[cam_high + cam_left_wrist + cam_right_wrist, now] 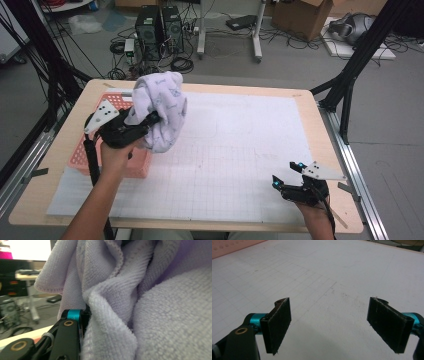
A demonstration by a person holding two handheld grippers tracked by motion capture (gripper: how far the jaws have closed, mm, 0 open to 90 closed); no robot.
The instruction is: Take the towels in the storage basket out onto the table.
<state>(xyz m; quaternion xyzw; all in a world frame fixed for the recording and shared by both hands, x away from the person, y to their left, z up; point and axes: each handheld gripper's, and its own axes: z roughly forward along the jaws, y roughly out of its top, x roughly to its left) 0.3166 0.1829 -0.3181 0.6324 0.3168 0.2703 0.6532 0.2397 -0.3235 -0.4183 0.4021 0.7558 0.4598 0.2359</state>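
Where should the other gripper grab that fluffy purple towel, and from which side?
Probably the loose bottom of the towel, coming in from the right. The left gripper pinches it higher up, so the bunched cloth dangles free over the mat. The right gripper sits open on that side, with bare mat between it and the towel.

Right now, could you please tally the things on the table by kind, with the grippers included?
Lavender towel, bunched in the left gripper: 1
Pink plastic basket: 1
White gridded mat: 1
Handheld grippers, left holding, right gripper open: 2
Total: 5
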